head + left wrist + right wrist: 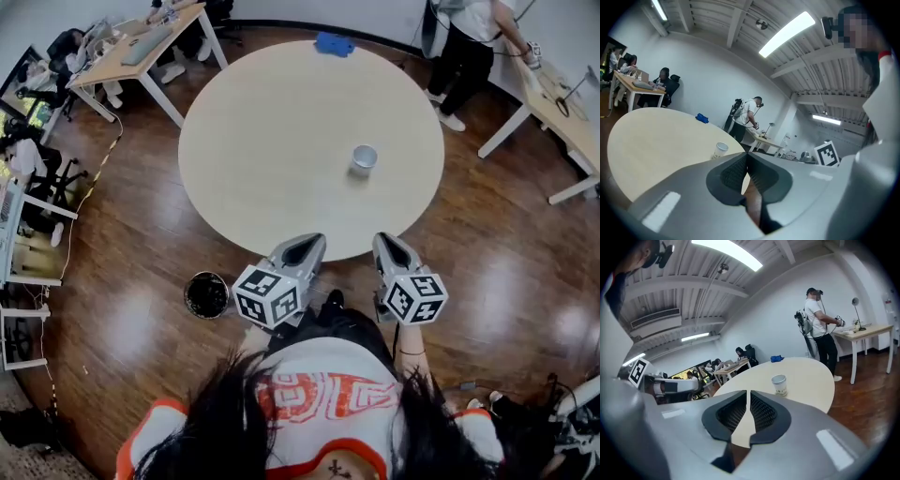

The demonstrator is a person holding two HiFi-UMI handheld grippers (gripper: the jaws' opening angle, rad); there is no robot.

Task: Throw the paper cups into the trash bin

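Observation:
One white paper cup point(364, 157) stands upright on the round beige table point(281, 141), right of its middle; it also shows in the left gripper view point(720, 150) and the right gripper view point(779, 385). The black trash bin point(206, 294) stands on the floor left of me, off the table's near edge. My left gripper point(305, 242) point(746, 157) hovers at the table's near edge with its jaws together and nothing in them. My right gripper point(387, 240) point(748, 397) is beside it, jaws all but touching, nothing between them. Both are well short of the cup.
A blue object point(334, 43) lies at the table's far edge. Desks point(141, 47) with seated people stand at the far left, and a person point(464, 47) stands by another desk point(562, 103) at the far right. Wooden floor surrounds the table.

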